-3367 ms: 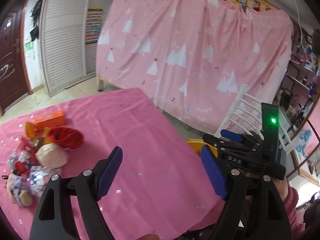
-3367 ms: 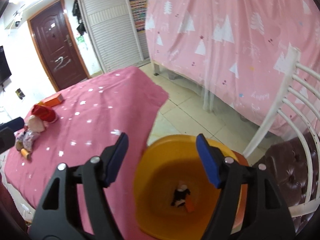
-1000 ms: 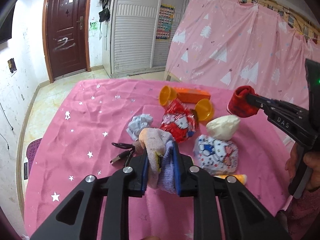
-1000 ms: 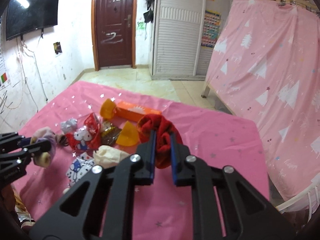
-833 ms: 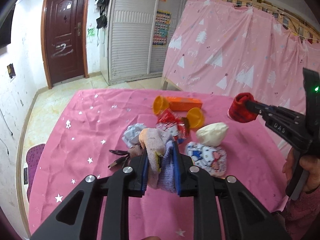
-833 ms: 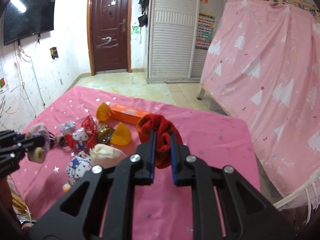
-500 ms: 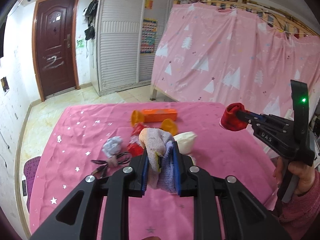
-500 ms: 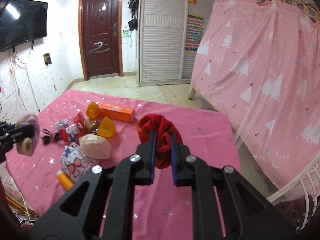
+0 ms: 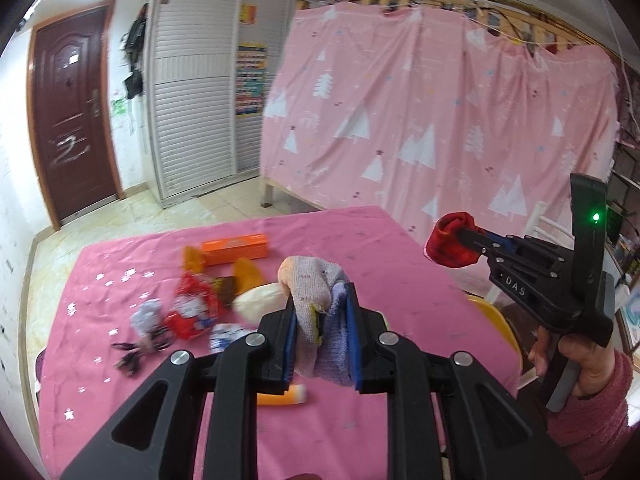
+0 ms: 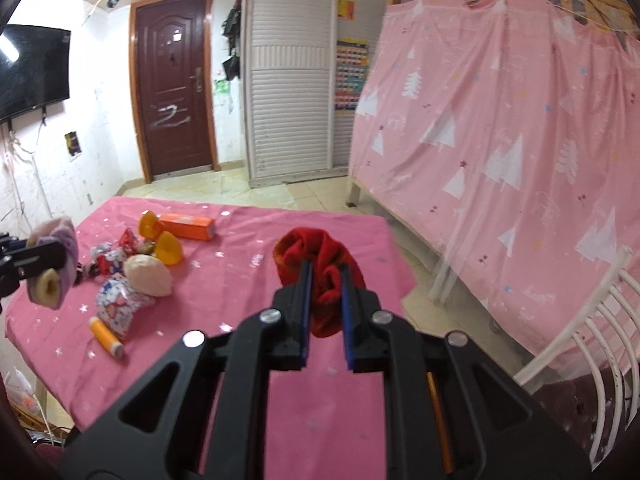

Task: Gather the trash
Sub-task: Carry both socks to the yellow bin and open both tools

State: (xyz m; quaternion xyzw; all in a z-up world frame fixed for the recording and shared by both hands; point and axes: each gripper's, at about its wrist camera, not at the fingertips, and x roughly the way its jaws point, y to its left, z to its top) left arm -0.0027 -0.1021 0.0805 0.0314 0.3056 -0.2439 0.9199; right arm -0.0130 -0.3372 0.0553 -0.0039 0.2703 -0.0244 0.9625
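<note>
Right now both of my grippers are loaded. The left gripper [image 9: 321, 336] is clamped narrow on a balled grey-lilac sock [image 9: 316, 300], and the right gripper [image 10: 325, 312] is squeezed tight on a rolled red sock [image 10: 320, 276]. Both bundles are soft, light cloth that gives under the pads, so I judge a bite through the thick middle of the roll, as I have it, holds best; a pinch on a loose edge could let the roll unwind. Each sock sits between its own pads, bulging above the fingertips and clear of the desk [image 9: 380, 240].

The yellow bin [image 9: 494, 320] shows only as a rim past the desk's edge, below the right gripper in the left view. The remaining litter, wrappers [image 10: 118, 300], an orange box [image 10: 186, 226] and a cream lump [image 10: 148, 276], lies well apart from both grippers across the pink cloth.
</note>
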